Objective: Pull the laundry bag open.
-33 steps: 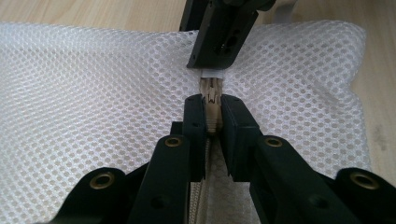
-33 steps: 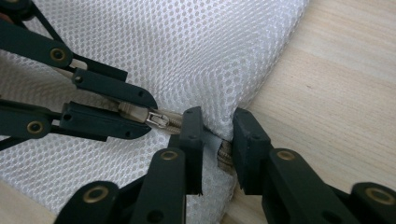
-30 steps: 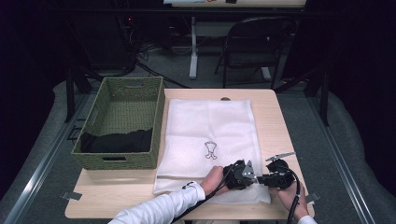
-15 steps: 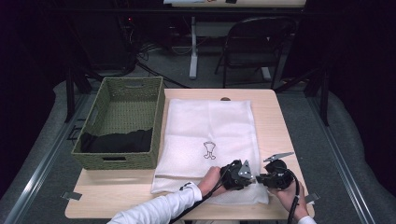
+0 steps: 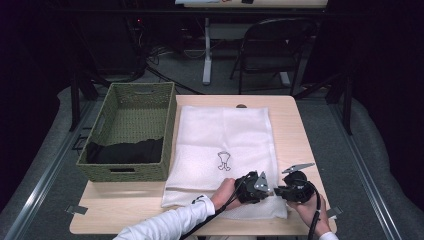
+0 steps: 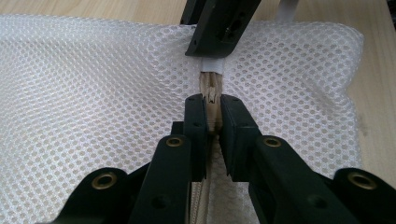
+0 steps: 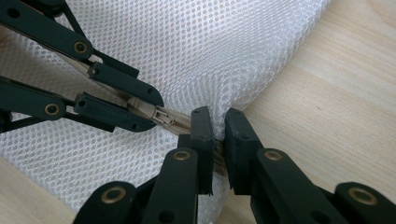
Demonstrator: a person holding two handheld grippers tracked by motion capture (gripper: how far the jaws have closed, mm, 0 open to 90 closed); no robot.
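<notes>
- The left gripper (image 6: 212,128) has its jaws pressed together on the beige zipper (image 6: 213,93) of a white mesh bag (image 6: 93,93); the zipper tape runs up between the pads, with the small pull just ahead of the tips.
- The right gripper (image 7: 215,135) has its jaws pinched on the bag's edge at the zipper's end, mesh bunched between the pads. From its camera the left gripper's jaws show just ahead and to the left, closed at the slider.
- In the high view the left gripper (image 5: 252,186) and right gripper (image 5: 292,189) sit tip to tip, nearly touching, at the bag's (image 5: 225,135) near right corner.
- Progress, as I judge it: both grips are set, one anchoring the end and one at the slider, but the zipper looks closed along the stretch in sight. The pull along the edge seems not yet begun, so most of the work is left.
- Beyond the grippers, the bag lies flat on a pale wooden table (image 5: 300,130), a small dark printed mark near its middle.
- Farther left stands a green woven basket (image 5: 132,135) with dark cloth (image 5: 125,150) inside.
- Past the table: a dark room, grey floor, a folding chair (image 5: 272,50) and cables.
</notes>
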